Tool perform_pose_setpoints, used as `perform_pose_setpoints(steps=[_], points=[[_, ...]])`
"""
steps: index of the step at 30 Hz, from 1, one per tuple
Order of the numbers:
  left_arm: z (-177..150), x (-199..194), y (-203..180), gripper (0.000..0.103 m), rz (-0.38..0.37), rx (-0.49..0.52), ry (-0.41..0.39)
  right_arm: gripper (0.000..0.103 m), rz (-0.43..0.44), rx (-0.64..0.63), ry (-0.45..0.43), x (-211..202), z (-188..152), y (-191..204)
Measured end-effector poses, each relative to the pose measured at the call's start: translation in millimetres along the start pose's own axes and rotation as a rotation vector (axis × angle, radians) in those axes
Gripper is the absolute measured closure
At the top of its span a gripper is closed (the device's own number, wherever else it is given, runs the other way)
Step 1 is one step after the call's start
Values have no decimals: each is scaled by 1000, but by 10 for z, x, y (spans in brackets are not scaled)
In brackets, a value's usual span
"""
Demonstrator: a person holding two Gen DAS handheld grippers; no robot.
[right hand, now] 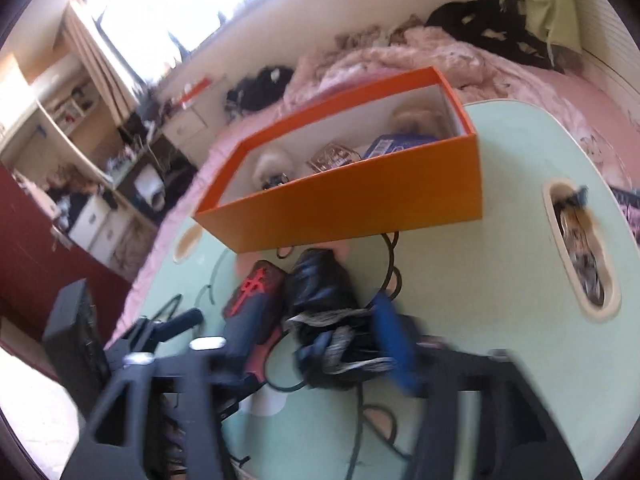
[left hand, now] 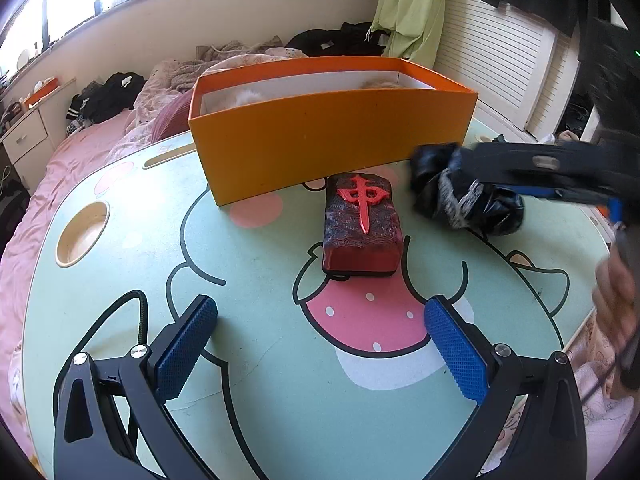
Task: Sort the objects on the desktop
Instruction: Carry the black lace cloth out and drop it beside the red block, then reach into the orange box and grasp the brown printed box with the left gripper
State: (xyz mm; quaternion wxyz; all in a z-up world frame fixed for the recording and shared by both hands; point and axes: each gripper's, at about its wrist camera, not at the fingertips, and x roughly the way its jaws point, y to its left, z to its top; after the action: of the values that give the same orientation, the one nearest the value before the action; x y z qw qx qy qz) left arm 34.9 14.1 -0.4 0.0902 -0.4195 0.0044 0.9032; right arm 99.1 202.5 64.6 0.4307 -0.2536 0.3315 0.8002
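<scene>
- The left tongs [left hand: 320, 344] hang wide open over the green desk [left hand: 248, 400] with nothing between the pads.
- The red mahjong-tile block [left hand: 362, 226] lies flat ahead of them, apart, in front of the orange box [left hand: 332, 148].
- The right tongs [right hand: 304, 332], blurred, stand spread around a black crumpled bundle [right hand: 332, 316] just beside the block; whether the pads press it I cannot tell.

Orange box [left hand: 332, 140] with white inside, upper centre; dark red block [left hand: 362, 224] bearing bright red character; mint table [left hand: 256, 360], pink patches.
</scene>
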Motion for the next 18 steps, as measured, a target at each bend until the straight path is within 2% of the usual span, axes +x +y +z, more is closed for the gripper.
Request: perform_pose_setpoints(steps=[2, 6, 7, 9, 11, 18], points=[[1, 1, 2, 0, 0, 0, 0, 24, -68, -67, -16, -101, -152, 80], [-5, -2, 7, 0, 0, -1, 0, 24, -264, -172, 5, -45, -391, 156], [-5, 0, 5, 0, 1, 1, 0, 24, -325, -221, -22, -29, -470, 183], [-4, 2, 2, 0, 1, 1, 1, 16, -413, -282, -28, 50, -555, 216], [-8, 2, 15, 0, 2, -3, 1, 7, -415, -284, -41, 65, -582, 203], [-3, 2, -24, 0, 12, 3, 4, 0, -408, -290, -73, -21, -681, 123]])
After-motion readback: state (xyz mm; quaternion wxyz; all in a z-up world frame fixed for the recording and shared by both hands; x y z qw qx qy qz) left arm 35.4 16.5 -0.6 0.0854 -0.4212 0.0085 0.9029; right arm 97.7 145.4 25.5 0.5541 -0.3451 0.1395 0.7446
